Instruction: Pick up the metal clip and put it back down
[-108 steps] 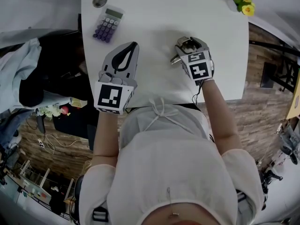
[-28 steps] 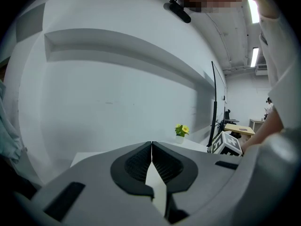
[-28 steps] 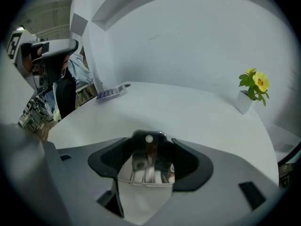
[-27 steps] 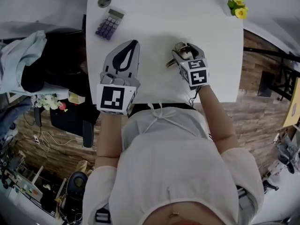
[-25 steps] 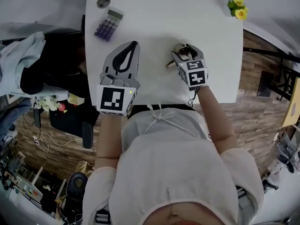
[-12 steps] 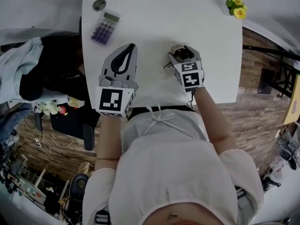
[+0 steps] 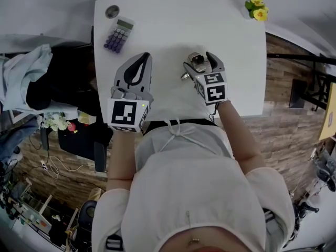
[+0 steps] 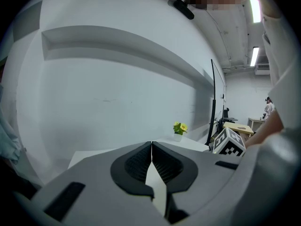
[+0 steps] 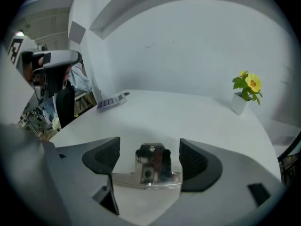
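Observation:
A shiny metal clip [image 9: 151,166] rests on the white table [image 7: 184,20] between the jaws of my right gripper [image 9: 149,158]. Those jaws are opening, and bare table shows between the clip and each pad, so neither pad [image 9: 195,159] presses on it. From the head view the clip [image 7: 195,63] lies inside the right gripper [image 7: 201,61], with a thin handle poking out to the left. My left gripper [image 7: 143,58] hovers over the table to the clip's left. It is shut, its pads meeting with nothing between them [image 8: 151,147].
A purple calculator [image 7: 120,33] and a small round metal disc [image 7: 112,10] sit at the table's far left corner. A pot of yellow flowers [image 7: 255,7] stands at the far right corner. The table's near edge runs just below both grippers.
The right gripper's jaws have spread wider round the clip and now stand off it. The left gripper has stayed shut in the same spot.

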The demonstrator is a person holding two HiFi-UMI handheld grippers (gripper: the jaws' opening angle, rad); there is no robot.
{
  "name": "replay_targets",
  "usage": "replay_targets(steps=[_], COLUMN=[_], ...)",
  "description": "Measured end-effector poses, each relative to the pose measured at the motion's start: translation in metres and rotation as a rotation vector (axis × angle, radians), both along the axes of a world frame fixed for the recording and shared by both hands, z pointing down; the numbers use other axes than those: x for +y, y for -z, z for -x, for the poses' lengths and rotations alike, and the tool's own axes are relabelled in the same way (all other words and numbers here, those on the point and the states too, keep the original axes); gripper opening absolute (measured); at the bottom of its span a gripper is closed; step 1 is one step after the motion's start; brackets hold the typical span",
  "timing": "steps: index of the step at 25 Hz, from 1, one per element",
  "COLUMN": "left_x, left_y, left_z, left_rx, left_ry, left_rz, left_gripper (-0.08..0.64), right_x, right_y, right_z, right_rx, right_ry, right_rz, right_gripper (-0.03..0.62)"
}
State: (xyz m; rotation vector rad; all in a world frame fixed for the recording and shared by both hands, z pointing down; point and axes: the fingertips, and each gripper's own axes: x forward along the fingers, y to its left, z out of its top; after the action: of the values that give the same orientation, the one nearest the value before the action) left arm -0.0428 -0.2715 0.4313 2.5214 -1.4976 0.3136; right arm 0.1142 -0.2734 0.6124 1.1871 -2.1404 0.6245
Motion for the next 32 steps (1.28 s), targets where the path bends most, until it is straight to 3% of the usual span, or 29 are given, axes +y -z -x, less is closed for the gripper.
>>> replay_targets(steps=[6,9,12,17,32], left_x=[0.016,0.024,0.032,0.044,0.066], left_y=[0.025,0.036,0.052,0.079,0.115], left_z=[-0.010,-0.013,-0.015,-0.015,-0.018], left_rx=[-0.020,-0.041,-0.021,0.015,-0.007], left_ry=[-0.039,-0.046,-0.049,-0.054,-0.056], left_rz=[-0.051,-0.068,-0.106,-0.140,-0.218], left_gripper=[0.020,0.020,0.020,0.020,0.020], right_x=[-0.003,-0.001,0.006,0.017,0.060], right_y=[0.081,0.124,0.166,0.227,0.302], right_z=[-0.007,-0.008,-0.011,-0.026,-0.062], right_rx=[-0.076,-0.116,-0.106,-0.095,-0.193], right_ry=[-0.009,0.014,0.029,-0.008,-0.031], right_rz=[-0.192,-0.310,-0.442,-0.641,-0.826], right_gripper=[0.246,0.202,0.156,0.009,0.003])
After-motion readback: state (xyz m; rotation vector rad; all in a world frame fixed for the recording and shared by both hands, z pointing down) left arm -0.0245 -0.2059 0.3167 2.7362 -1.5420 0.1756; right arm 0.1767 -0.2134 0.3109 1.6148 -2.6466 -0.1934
